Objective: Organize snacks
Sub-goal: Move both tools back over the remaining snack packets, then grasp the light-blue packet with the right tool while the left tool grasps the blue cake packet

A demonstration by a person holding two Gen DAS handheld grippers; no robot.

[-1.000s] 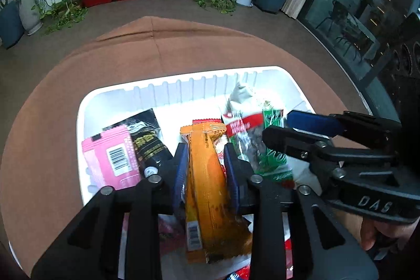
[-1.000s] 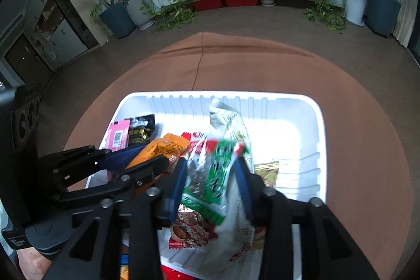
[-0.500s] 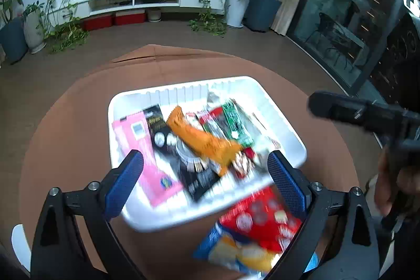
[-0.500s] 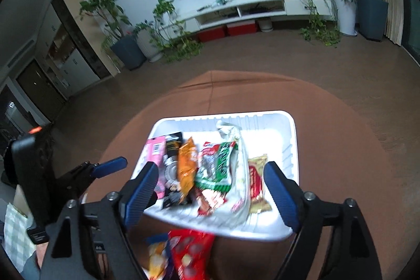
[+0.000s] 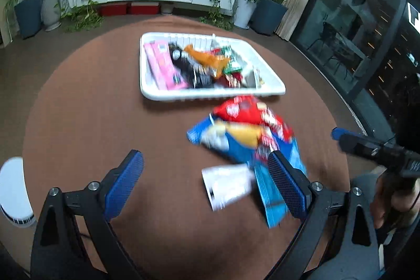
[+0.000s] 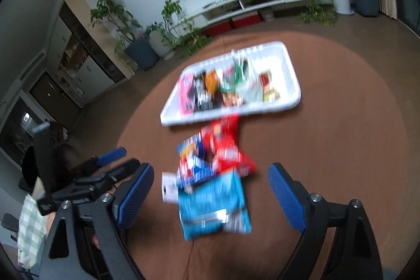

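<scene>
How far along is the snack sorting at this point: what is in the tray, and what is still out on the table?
Done: the white tray holds several snacks, including a pink packet and an orange one. In hand: nothing; the left gripper and right gripper are both open, their jaws having just been opening with nothing between them. Left: a red bag, a blue bag and a white packet lie on the table in front of the tray.

Dim indoor light, motion blur, fisheye bending, dark corners.

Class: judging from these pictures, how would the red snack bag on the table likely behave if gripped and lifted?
The red snack bag looks like thin film, so probably floppy and light. Its glossy surface may slip. It overlaps the blue bag, so lifting might drag that.
</scene>
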